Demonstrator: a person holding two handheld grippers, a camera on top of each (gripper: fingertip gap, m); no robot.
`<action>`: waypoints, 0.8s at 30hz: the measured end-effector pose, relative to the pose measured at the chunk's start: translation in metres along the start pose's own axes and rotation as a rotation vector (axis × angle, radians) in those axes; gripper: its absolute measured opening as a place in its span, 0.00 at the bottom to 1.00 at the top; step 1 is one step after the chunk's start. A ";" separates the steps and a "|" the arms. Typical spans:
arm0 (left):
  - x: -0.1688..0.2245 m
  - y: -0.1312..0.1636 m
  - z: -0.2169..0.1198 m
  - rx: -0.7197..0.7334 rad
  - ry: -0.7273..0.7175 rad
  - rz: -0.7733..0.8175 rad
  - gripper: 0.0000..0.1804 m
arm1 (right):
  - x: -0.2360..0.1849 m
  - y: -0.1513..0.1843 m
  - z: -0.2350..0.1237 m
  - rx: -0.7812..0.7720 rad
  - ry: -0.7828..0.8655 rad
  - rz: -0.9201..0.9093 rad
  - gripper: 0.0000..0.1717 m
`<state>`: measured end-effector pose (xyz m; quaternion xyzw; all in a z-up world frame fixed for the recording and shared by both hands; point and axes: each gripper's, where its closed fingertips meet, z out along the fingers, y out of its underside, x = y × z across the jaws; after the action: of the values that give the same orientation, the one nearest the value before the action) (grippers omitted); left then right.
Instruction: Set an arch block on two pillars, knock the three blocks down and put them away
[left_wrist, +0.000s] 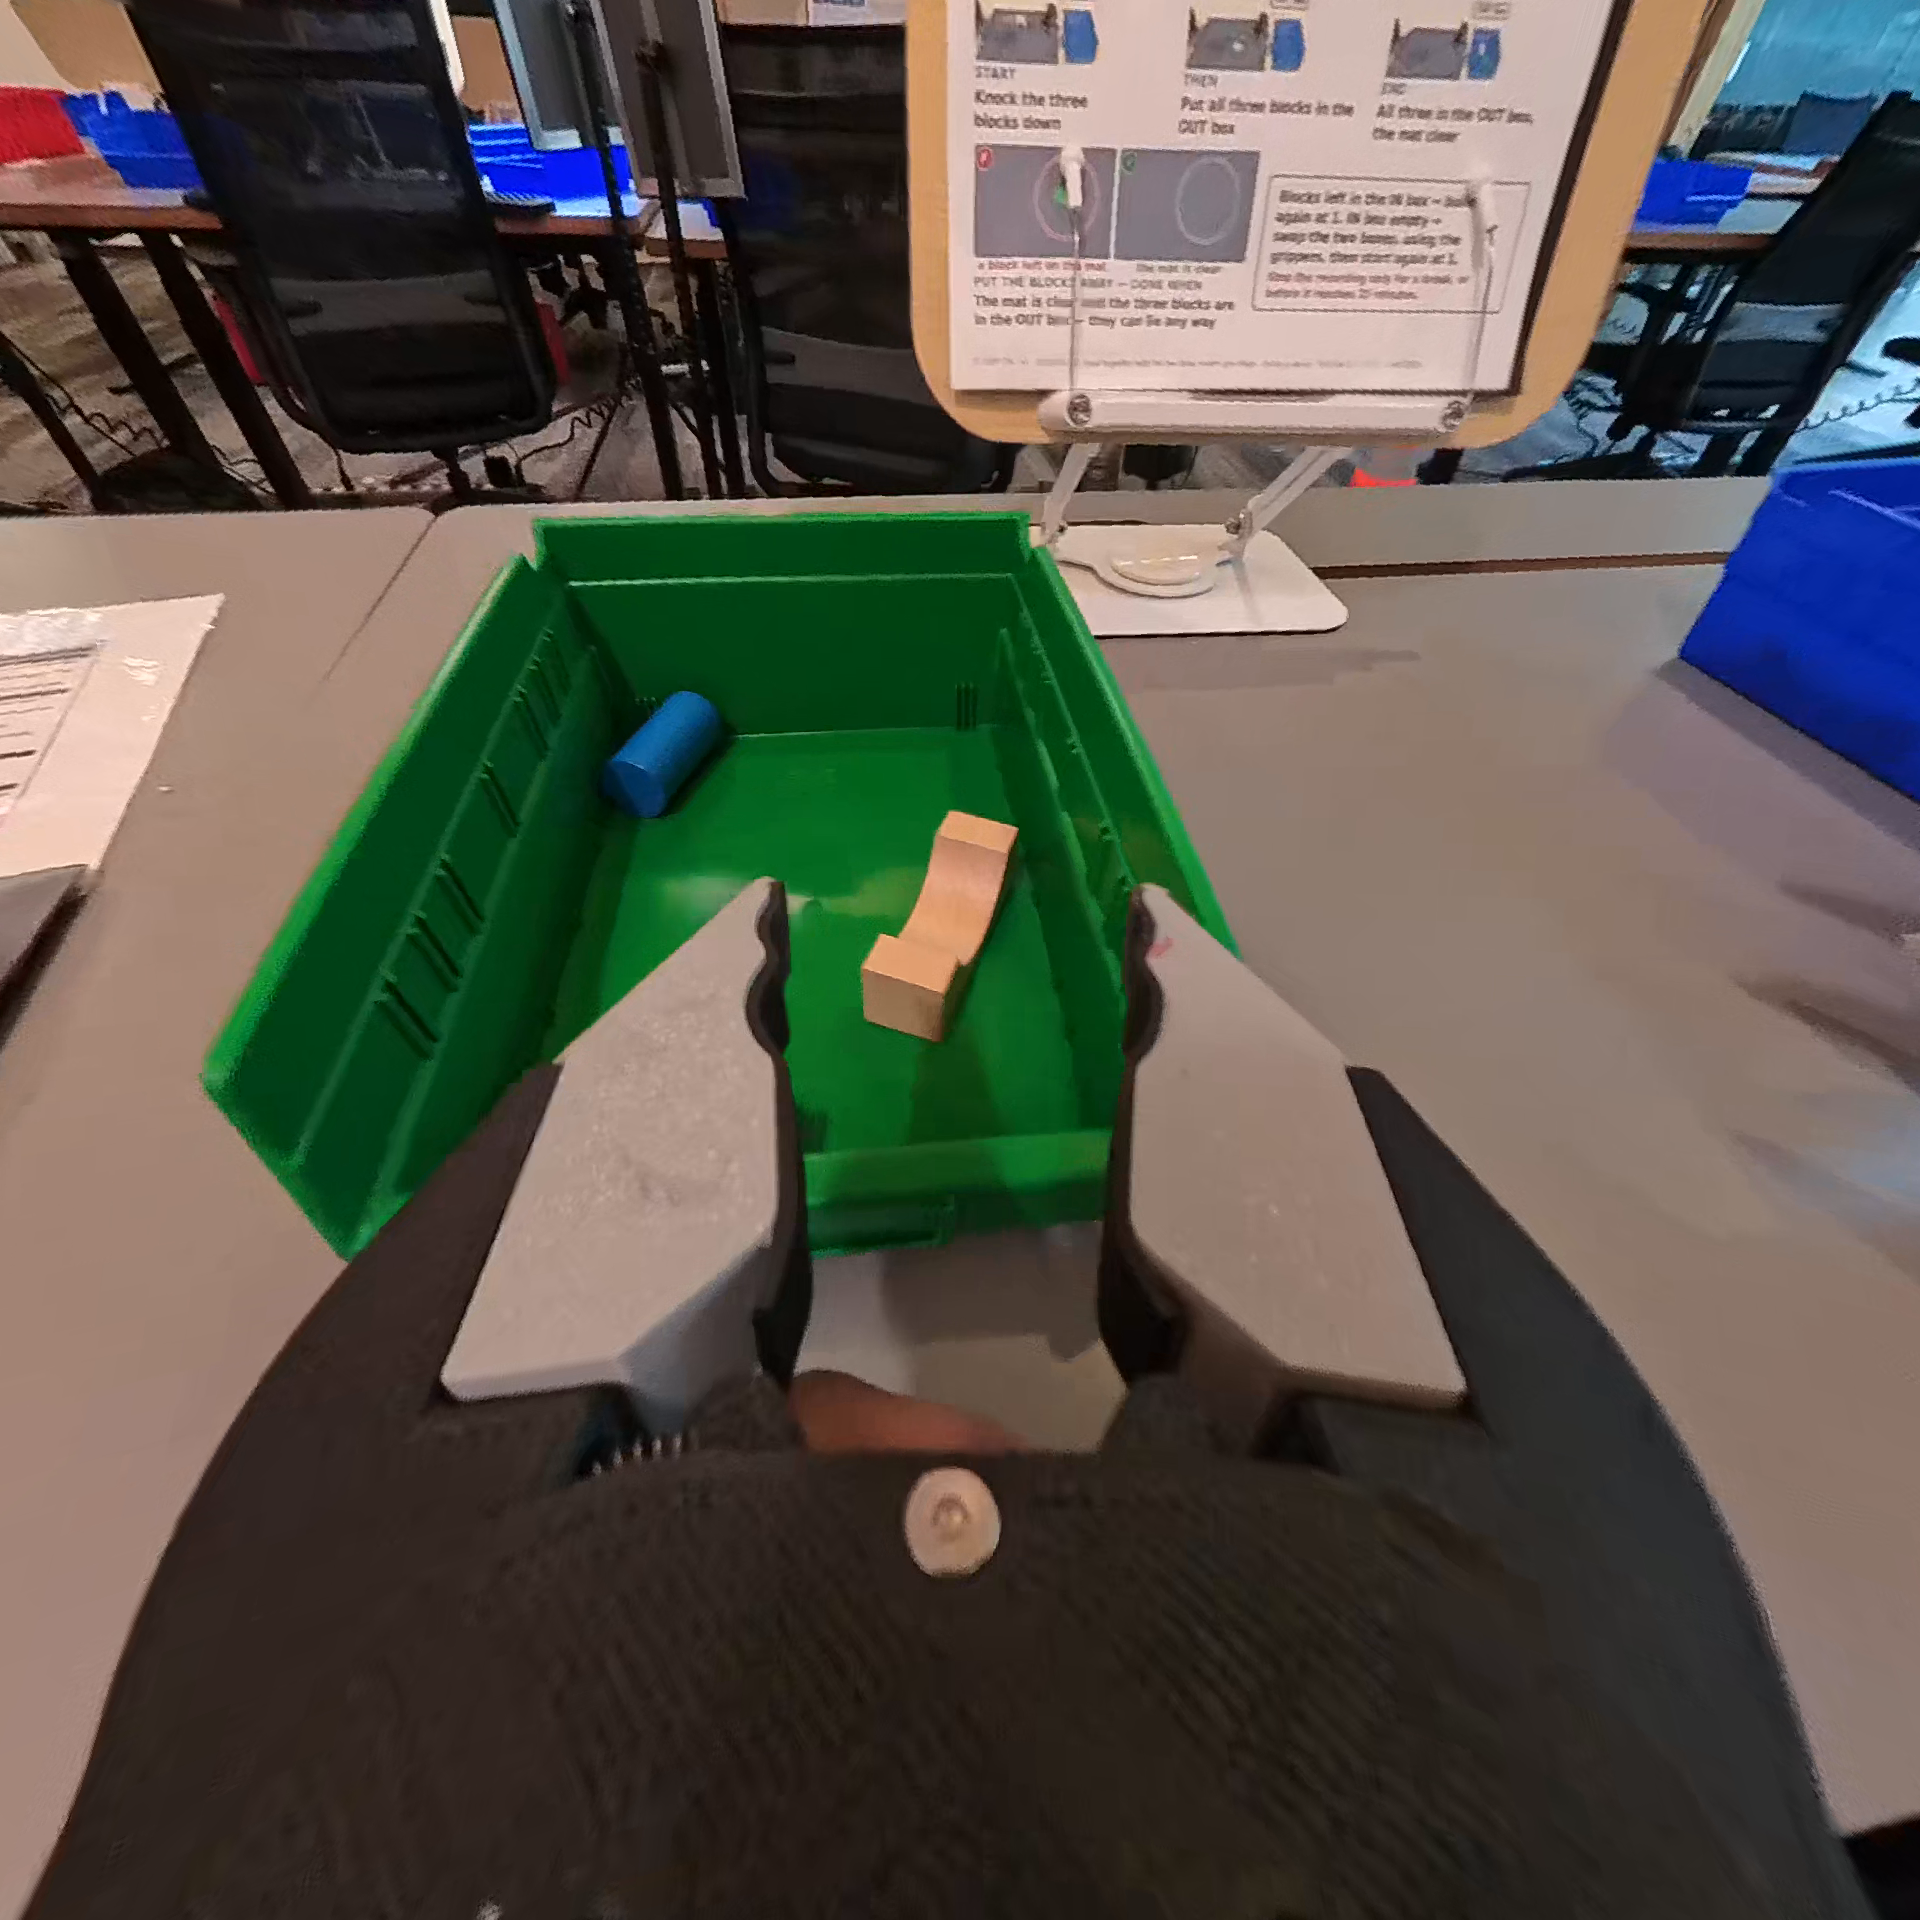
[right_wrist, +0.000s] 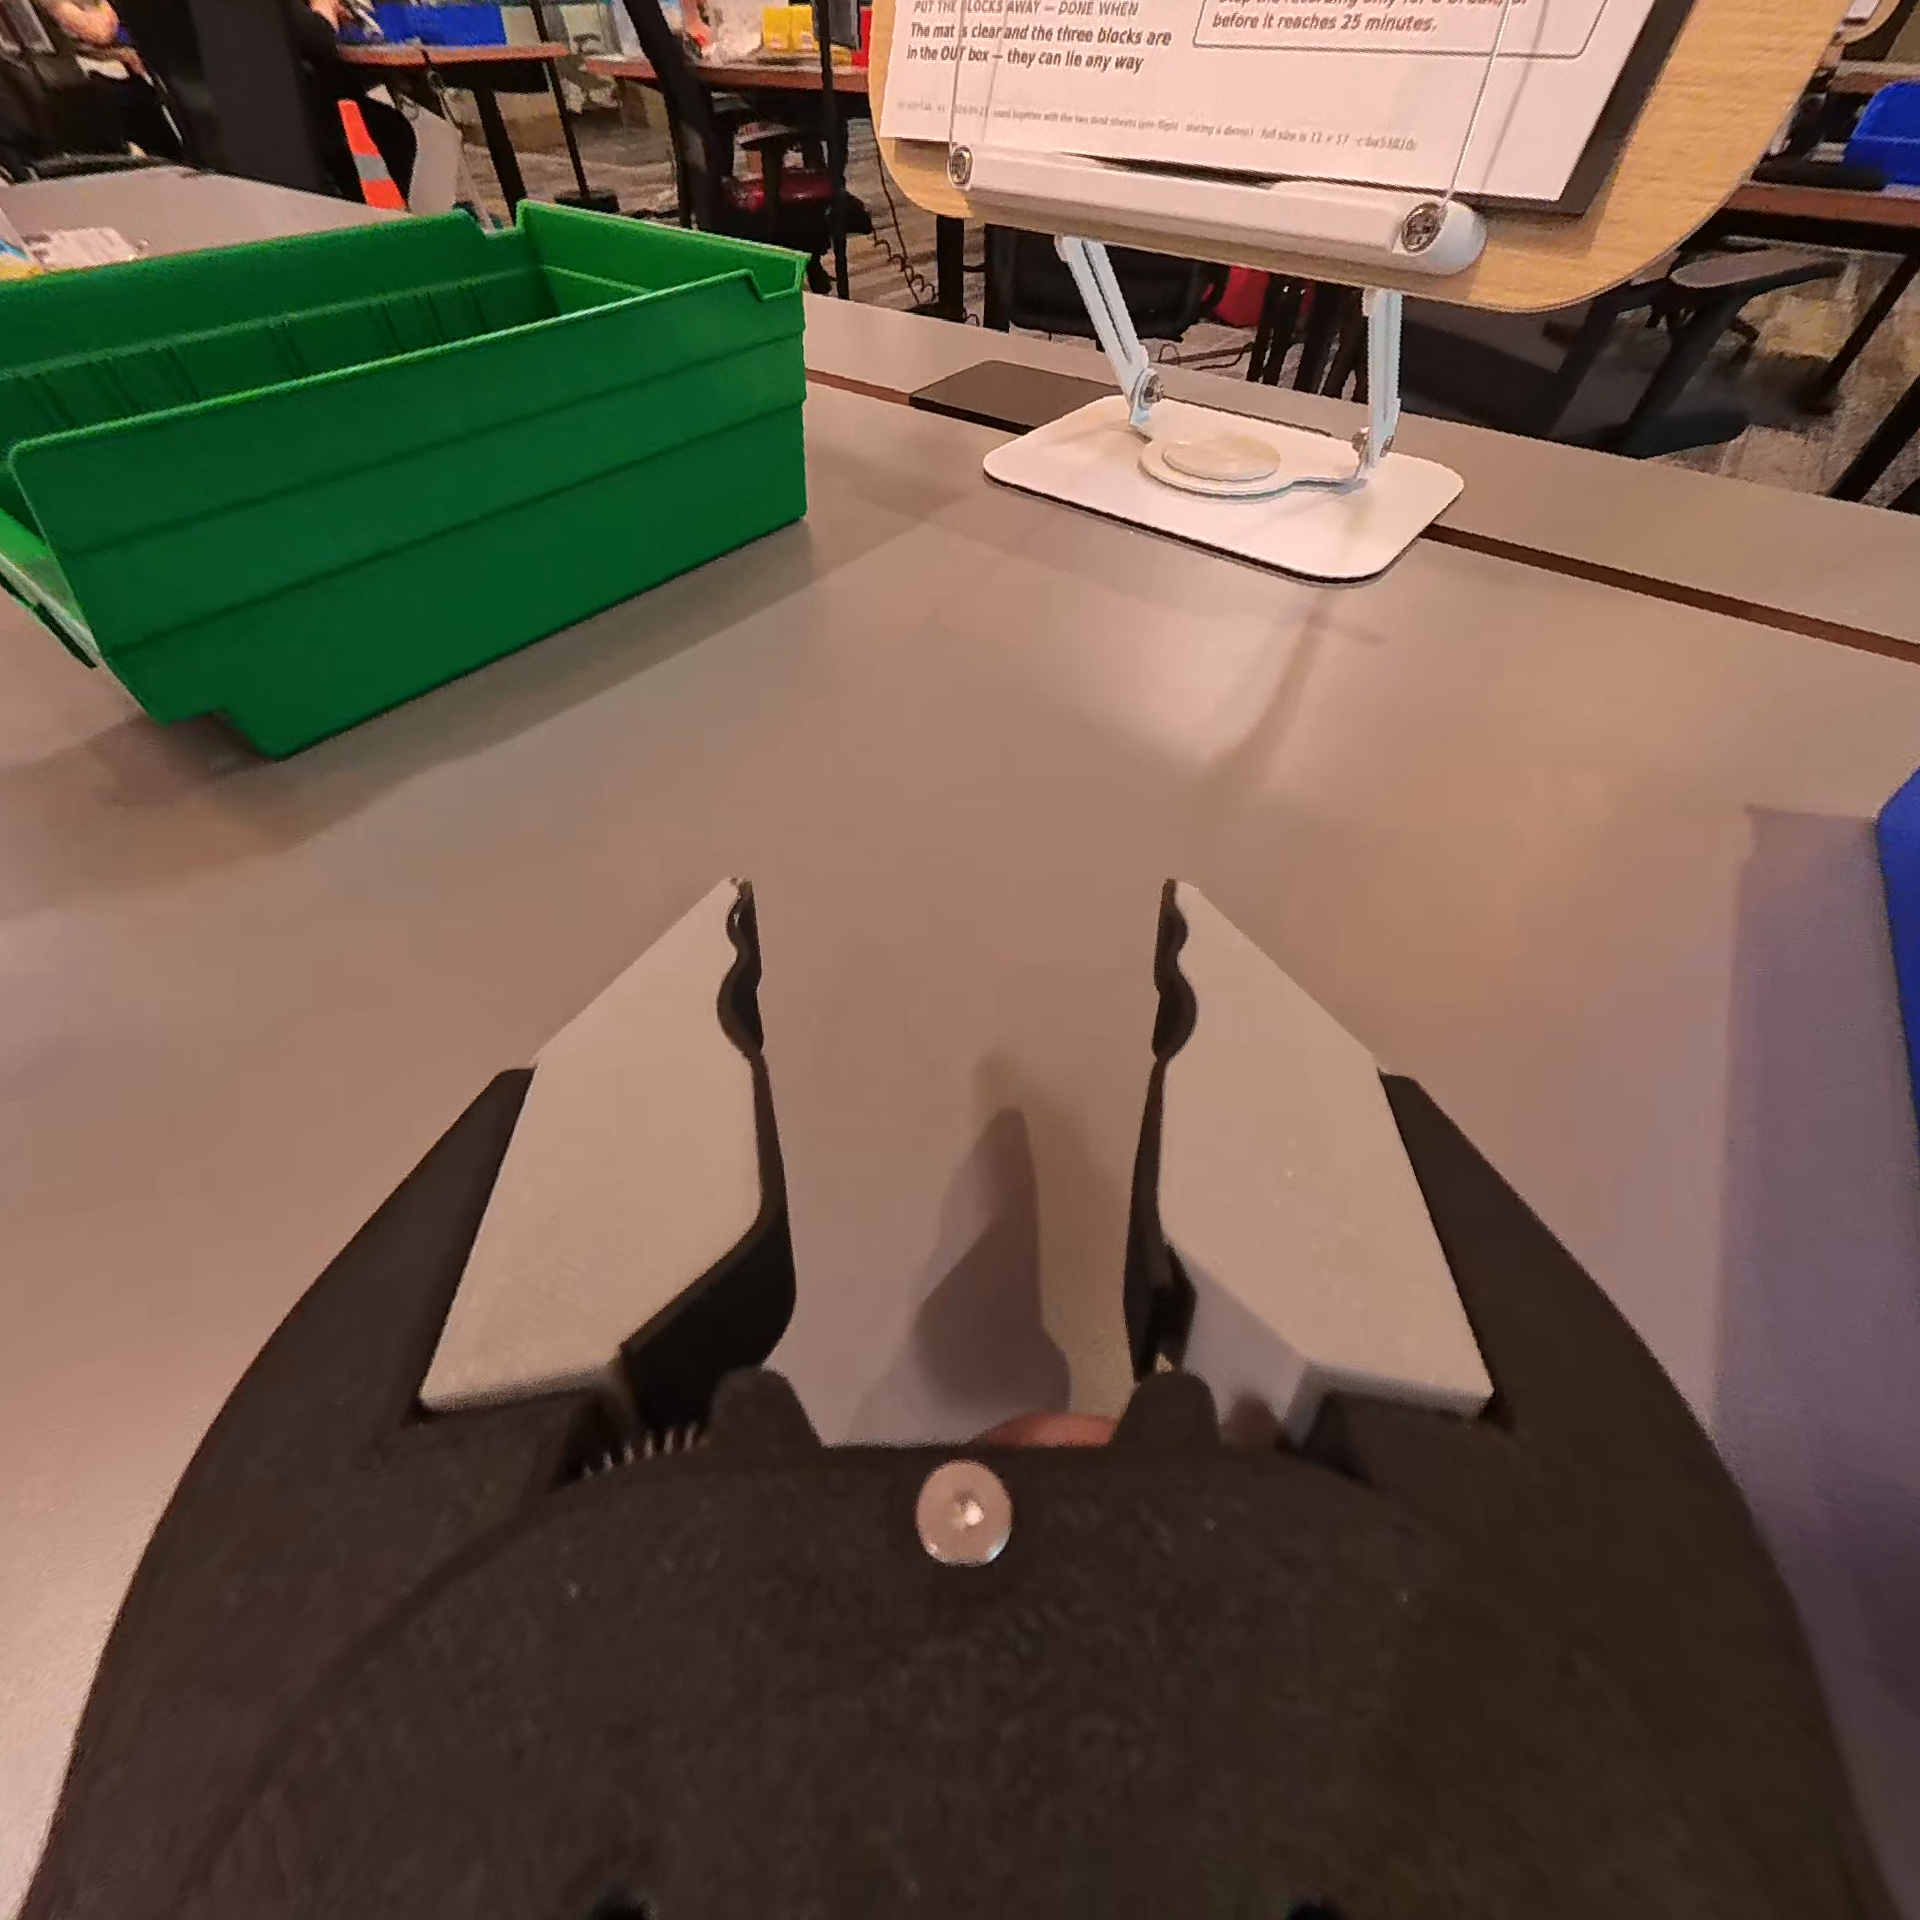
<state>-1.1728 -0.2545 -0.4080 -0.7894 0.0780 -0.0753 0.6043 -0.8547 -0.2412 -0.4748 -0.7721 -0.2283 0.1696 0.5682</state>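
Hovering above the green bin (left_wrist: 436, 935) in the centre of its frame, the left gripper (left_wrist: 951, 904) spreads its fingers wide and bare over the wooden arch block (left_wrist: 940, 925), which lies on the bin floor. A blue cylinder (left_wrist: 665, 753) lies in the bin's far-left corner. The right gripper (right_wrist: 956, 894), likewise wide and bare, hangs over the grey table (right_wrist: 1039, 727), the bin at that frame's upper left.

Grey bench (right_wrist: 1039, 675) underfoot, a white document stand (right_wrist: 1226, 478) at the back holding a printed instruction sheet (left_wrist: 1247, 208). Papers (left_wrist: 83, 717) lie far left; black office chairs (left_wrist: 353, 229) and tables crowd behind.
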 end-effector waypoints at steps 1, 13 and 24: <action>-0.004 -0.004 0.001 -0.005 -0.004 0.010 0.35 | 0.000 0.001 0.000 -0.005 -0.002 -0.001 0.43; -0.008 -0.006 0.041 -0.239 0.129 0.142 0.33 | -0.002 0.004 0.002 -0.028 0.001 -0.019 0.43; 0.001 0.046 0.074 -0.492 0.219 0.270 0.33 | -0.003 0.005 0.003 -0.036 -0.002 -0.023 0.43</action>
<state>-1.1576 -0.1968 -0.4719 -0.8817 0.2627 -0.0577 0.3876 -0.8578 -0.2415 -0.4805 -0.7796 -0.2405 0.1596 0.5558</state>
